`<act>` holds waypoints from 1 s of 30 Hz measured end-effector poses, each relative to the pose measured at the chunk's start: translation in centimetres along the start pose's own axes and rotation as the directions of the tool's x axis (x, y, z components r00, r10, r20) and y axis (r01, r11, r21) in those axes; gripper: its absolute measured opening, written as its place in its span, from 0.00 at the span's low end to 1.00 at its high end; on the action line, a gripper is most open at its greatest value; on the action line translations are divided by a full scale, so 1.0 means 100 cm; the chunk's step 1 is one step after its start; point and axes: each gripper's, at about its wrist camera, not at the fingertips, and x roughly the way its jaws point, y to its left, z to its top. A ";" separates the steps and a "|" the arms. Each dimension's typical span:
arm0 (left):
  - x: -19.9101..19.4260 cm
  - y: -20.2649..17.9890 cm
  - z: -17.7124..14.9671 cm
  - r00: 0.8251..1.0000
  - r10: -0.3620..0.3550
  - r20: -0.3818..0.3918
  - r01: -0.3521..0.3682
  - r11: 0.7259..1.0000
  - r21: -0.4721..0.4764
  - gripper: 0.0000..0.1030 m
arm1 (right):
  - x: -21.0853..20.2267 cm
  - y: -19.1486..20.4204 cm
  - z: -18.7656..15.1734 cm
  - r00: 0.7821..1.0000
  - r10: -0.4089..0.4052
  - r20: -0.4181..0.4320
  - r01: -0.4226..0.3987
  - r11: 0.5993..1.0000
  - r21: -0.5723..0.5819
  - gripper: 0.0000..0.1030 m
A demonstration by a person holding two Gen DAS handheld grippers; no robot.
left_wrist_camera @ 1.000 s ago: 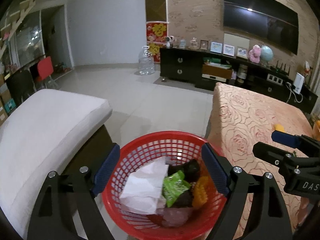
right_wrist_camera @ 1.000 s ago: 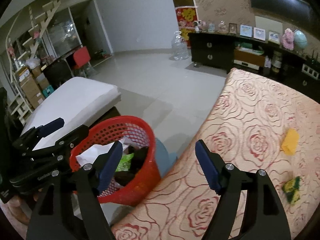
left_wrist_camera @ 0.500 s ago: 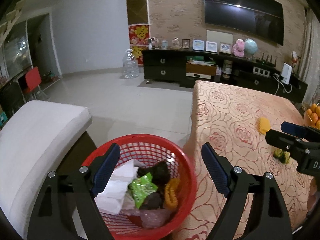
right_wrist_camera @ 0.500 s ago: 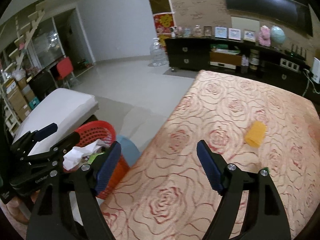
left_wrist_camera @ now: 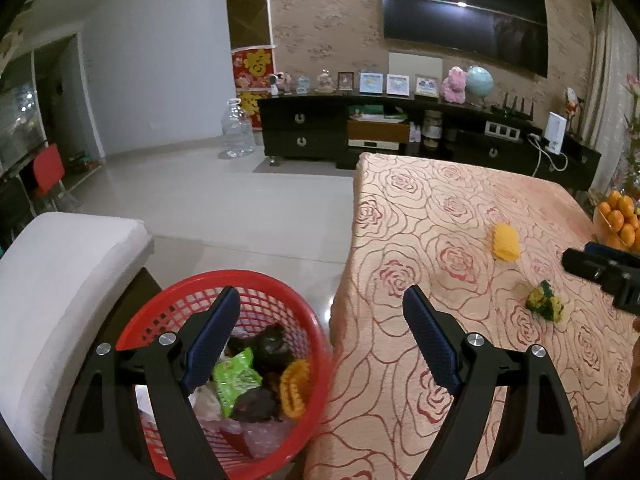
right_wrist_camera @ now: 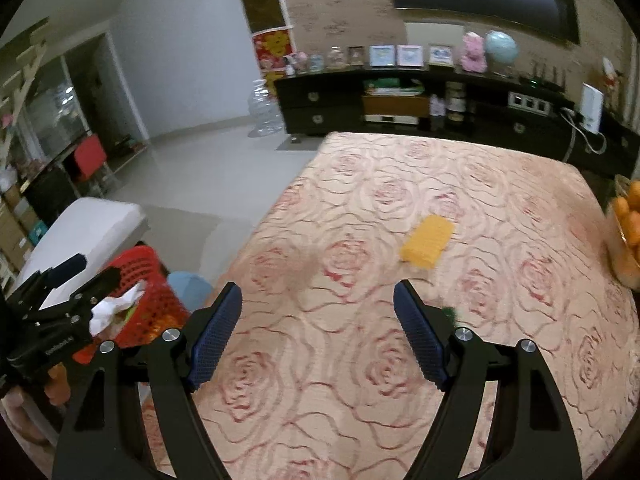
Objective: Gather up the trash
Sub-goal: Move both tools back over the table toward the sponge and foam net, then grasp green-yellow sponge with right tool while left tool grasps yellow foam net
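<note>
Step in hand: reaching for the next piece of trash. Both hand-held grippers are empty with jaws apart; left hand-held gripper (left_wrist_camera: 320, 332) hangs over the red basket (left_wrist_camera: 256, 284), already part full, beside the table (right_wrist_camera: 360, 380). Right hand-held gripper (right_wrist_camera: 318, 330) is over the tablecloth; yellow piece (right_wrist_camera: 427, 241) lies ahead, well apart, green scrap (left_wrist_camera: 545, 306) just beside its right finger. Next: push forward, straddle one piece, close
</note>
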 end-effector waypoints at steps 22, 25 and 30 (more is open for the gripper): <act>0.078 -0.062 -0.017 0.991 -0.069 -0.112 0.075 0.996 0.056 0.78 | 0.062 -0.080 -0.032 0.988 -0.106 -0.109 0.112 0.993 0.043 0.73; 0.086 -0.064 -0.021 0.989 -0.076 -0.128 0.082 0.995 0.048 0.78 | 0.072 -0.078 -0.035 0.985 -0.113 -0.129 0.116 0.993 0.021 0.73; 0.091 -0.071 -0.020 0.985 -0.105 -0.140 0.111 0.993 0.035 0.78 | 0.085 -0.078 -0.041 0.975 -0.164 -0.151 0.162 0.986 -0.026 0.72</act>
